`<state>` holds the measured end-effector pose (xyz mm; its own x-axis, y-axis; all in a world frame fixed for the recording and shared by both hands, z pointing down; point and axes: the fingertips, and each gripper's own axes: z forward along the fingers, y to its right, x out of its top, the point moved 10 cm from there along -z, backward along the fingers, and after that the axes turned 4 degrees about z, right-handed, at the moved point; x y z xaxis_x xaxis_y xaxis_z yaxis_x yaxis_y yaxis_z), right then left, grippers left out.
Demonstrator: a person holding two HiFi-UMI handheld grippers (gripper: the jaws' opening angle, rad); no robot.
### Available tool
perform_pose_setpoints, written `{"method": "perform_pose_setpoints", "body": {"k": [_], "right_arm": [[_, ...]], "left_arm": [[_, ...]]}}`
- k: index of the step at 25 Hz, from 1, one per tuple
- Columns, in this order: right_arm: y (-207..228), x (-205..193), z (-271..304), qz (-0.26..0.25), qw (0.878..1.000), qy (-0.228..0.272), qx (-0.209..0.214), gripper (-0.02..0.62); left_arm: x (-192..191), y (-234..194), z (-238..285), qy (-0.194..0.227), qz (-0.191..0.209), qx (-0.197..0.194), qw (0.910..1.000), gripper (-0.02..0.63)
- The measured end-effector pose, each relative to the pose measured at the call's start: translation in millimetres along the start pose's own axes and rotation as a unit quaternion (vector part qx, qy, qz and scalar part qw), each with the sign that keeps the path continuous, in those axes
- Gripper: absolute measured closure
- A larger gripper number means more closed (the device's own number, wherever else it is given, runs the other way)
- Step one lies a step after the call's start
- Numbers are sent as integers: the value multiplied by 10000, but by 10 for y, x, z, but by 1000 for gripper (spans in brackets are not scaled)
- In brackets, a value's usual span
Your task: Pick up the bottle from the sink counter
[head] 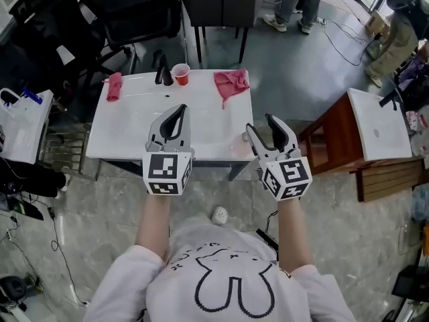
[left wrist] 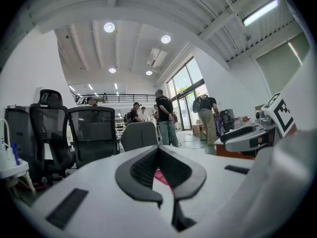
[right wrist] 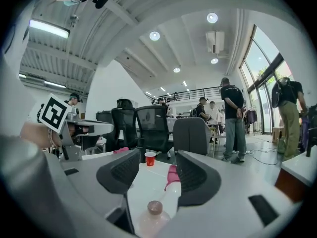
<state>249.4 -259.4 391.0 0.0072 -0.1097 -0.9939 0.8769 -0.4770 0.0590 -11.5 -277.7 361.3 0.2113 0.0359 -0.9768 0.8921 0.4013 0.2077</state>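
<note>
Where the right gripper (right wrist: 158,155) spreads its two grey jaws, ribbed black pads facing each other, the bottle (right wrist: 151,217) stands low between them near their root, and the pads are not closed on it. It has a pale, translucent body under a round brownish cap, and it stands toward the near right corner of the sink counter (head: 134,136). The left gripper (left wrist: 158,151) has its curved jaws pressed together at the tips, gripping nothing. The counter is a smooth, glossy white slab. At its far side lie two crumpled pink rags, the left cloth (head: 114,86) and the right cloth (head: 231,82). Between them stands one red cup (head: 181,74) beside one black faucet (head: 163,72). What the cup holds cannot be made out.
</note>
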Motion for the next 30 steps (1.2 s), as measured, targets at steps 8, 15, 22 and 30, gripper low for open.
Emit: {"method": "perform_pose_setpoints", "body": {"k": [8, 15, 22, 30], "right_arm": [[28, -493, 277, 200, 9988, -431, 85, 344], [56, -877, 448, 329, 9955, -892, -62, 344], [27, -1130, 586, 389, 9921, -1175, -203, 344], [16, -1291, 631, 239, 9900, -1310, -465, 362]], "left_arm": [[-128, -34, 75, -190, 105, -58, 9997, 597], [-263, -92, 106, -358, 143, -164, 9991, 597], [-368, -164, 89, -472, 151, -217, 9985, 597], [-452, -214, 48, -542, 144, -228, 9982, 597]]}}
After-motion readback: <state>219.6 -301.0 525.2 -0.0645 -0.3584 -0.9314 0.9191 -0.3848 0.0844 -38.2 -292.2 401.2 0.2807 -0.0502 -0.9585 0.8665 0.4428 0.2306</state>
